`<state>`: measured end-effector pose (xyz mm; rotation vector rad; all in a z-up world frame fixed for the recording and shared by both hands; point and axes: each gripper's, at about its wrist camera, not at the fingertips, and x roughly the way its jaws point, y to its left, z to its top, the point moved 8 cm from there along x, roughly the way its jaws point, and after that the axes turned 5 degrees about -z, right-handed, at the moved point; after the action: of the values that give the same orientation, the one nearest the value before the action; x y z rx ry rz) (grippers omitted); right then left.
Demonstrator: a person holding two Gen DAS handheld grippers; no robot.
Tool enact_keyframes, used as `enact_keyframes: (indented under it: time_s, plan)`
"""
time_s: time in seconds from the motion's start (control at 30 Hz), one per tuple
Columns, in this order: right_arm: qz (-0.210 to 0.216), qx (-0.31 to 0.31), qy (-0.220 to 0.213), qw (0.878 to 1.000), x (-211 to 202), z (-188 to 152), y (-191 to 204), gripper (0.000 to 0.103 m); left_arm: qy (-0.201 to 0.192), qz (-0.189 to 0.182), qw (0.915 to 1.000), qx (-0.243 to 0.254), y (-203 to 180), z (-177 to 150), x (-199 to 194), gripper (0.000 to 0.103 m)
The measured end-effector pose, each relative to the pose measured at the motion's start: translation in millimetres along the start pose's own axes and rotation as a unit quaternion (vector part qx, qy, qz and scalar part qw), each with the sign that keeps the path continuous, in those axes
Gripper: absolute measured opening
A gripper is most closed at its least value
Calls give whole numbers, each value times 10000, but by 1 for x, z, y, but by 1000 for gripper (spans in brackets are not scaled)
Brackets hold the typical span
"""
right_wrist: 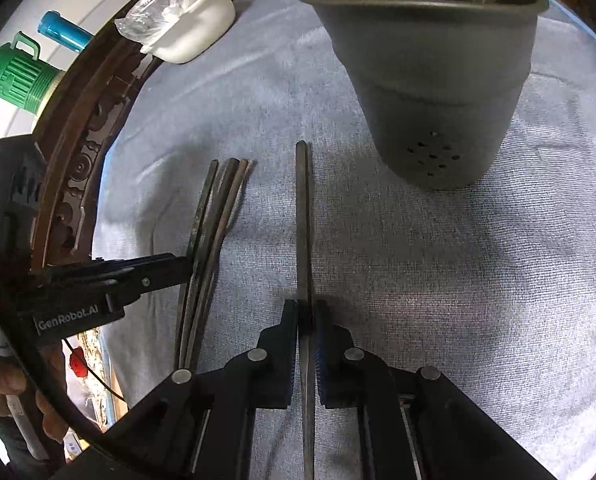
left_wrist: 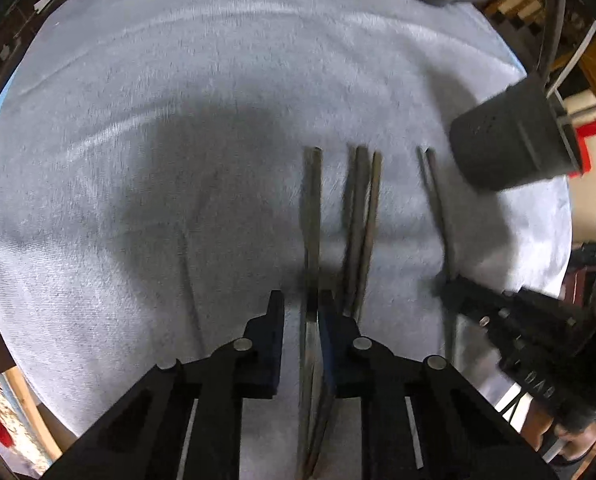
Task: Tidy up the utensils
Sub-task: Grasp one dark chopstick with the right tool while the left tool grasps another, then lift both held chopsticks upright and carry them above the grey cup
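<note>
Right wrist view: we pinch 1 pair of chopsticks (right_wrist: 302, 216) with our right gripper (right_wrist: 306, 312), near the gray holder (right_wrist: 430, 80). Our left gripper (left_wrist: 302, 308) stands narrow around another pair (left_wrist: 313, 208) on the cloth (left_wrist: 137, 160).

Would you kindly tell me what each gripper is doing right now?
Left gripper: nearly closed around a chopstick pair; contact unclear.
Right gripper: closed on another chopstick pair.
</note>
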<state>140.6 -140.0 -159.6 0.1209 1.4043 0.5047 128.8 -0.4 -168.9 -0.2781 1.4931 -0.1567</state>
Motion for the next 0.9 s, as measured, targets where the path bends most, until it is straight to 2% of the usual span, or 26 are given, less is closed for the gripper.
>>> enact_keyframes:
  time_s: [0.07,0.33,0.5,0.6,0.7,0.77,0.9]
  plan:
    - [-56,-72,40,10000,0,0,0,10,16,19,10000,-20,7,-4,1,14]
    - [-427,-287,300,9982,5,6,8,11,151,90,9998,-18,10,-17,3,14]
    - [-693,-361,647,9948,11,12,12,11,305,28,9995,85,5,-1,4,13]
    - [-878,-466,881,9911,15,15,15,10,426,26,9990,152,7,6,6,8]
    - [-1075,-641,1015,9869,17,17,20,8,551,-198,9982,94,12,15,11,7]
    - [-1174,-706,913,9864,16,17,23,7,538,-305,9981,21,18,17,10,7]
    - [-1011,-582,445,9922,1,12,29,6,208,-488,9985,-105,27,16,-1,6]
